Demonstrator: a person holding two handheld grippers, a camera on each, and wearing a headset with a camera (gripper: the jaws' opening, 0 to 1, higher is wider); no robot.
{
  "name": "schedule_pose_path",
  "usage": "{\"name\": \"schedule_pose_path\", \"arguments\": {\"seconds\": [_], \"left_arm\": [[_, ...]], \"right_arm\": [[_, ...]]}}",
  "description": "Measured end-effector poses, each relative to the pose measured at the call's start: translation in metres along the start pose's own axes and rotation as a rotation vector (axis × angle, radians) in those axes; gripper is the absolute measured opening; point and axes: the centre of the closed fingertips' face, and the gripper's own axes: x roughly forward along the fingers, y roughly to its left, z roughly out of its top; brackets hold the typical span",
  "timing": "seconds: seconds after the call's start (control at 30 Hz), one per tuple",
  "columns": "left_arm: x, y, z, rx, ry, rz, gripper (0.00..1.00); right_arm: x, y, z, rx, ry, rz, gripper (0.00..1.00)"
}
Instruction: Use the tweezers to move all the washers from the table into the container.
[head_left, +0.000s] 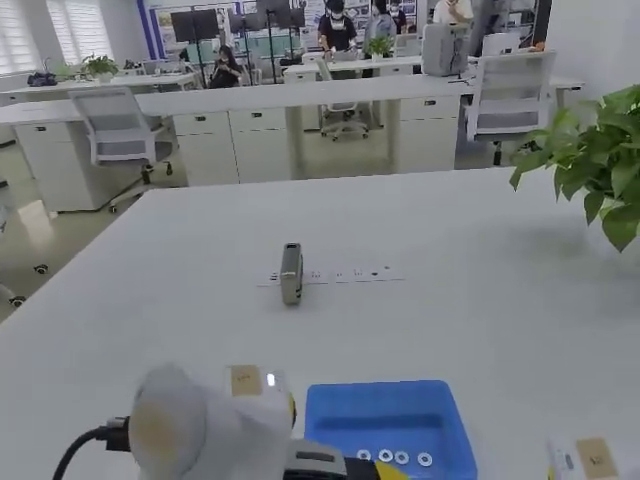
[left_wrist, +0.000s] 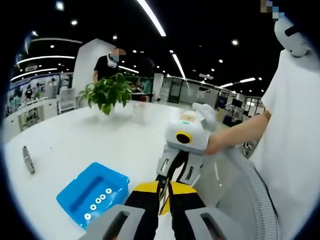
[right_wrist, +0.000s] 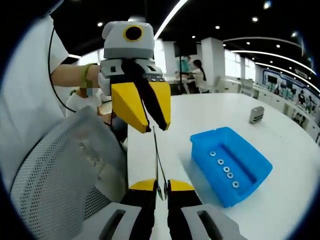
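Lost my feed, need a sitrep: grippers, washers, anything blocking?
Left gripper and right gripper both shut on thin metal tweezers. Five small silver washers in blue plastic tray. Nothing between grippers and tray.

Blue container (head_left: 385, 412); silvery washers (head_left: 393, 456); white table (head_left: 480, 300); green plant (head_left: 590, 165); dark tweezers (right_wrist: 156, 160).

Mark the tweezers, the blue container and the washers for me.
tweezers (right_wrist: 157, 160), right gripper view, middle of the thin shaft.
blue container (head_left: 380, 418), head view, bare floor inside.
washers (head_left: 401, 457), head view, third washer of the row.
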Motion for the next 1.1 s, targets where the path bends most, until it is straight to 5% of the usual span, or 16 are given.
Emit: {"name": "schedule_pose_path", "arguments": {"seconds": [0.17,0.37,0.43,0.6,0.77,0.9,0.97,1.1], "left_arm": [[0.009,-0.003,-0.010,0.037,0.082,-0.024,0.00],[0.009,-0.002,-0.015,0.100,0.131,-0.035,0.00],[0.007,0.004,-0.021,0.154,0.176,-0.008,0.00],[0.004,0.008,-0.035,0.166,0.240,-0.002,0.00],[0.000,0.016,-0.066,0.206,0.388,0.018,0.00],[0.002,0.016,-0.082,0.224,0.442,0.017,0.00],[-0.002,0.020,-0.096,0.231,0.510,0.025,0.00],[-0.002,0.021,-0.110,0.227,0.537,0.018,0.00]], "right_arm": [[0.002,-0.002,-0.002,-0.016,0.015,-0.005,0.04],[0.002,-0.004,-0.010,-0.023,0.037,-0.003,0.04],[0.002,-0.006,-0.014,-0.031,0.057,-0.010,0.04],[0.004,-0.012,-0.023,-0.037,0.090,-0.035,0.04],[0.007,-0.015,-0.037,-0.095,0.174,-0.063,0.05],[0.014,-0.014,-0.045,-0.115,0.217,-0.054,0.06],[0.016,-0.014,-0.047,-0.114,0.218,-0.051,0.06],[0.019,-0.012,-0.049,-0.057,0.212,-0.029,0.08]]}}
